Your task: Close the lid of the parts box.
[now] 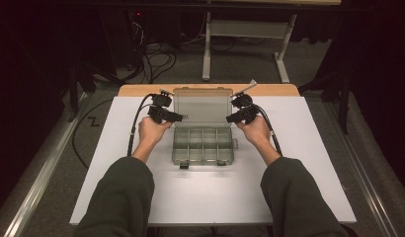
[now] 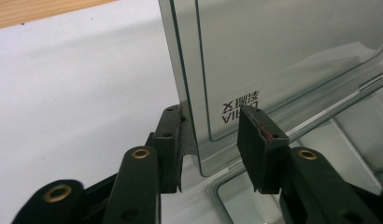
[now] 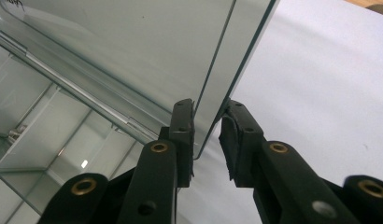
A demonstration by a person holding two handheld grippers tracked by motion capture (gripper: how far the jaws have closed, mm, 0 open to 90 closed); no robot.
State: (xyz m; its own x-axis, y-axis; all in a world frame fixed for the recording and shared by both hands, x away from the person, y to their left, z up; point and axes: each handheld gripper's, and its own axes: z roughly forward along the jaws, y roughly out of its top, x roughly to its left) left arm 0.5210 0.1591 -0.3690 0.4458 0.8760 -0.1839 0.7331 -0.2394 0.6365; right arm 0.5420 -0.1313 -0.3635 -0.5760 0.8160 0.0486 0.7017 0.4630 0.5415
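Left hand-held gripper (image 2: 213, 140) straddles lid (image 2: 283, 56) loosely; right hand-held gripper (image 3: 208, 135) nearly pinching it.

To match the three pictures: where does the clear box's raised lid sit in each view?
High view: the lid stands upright at centre, behind the box's compartments.
Left gripper view: it covers the upper right, its edge between the left gripper jaws.
Right gripper view: it covers the upper left, its edge between the right gripper jaws.
Shared landmark: the white table surface.
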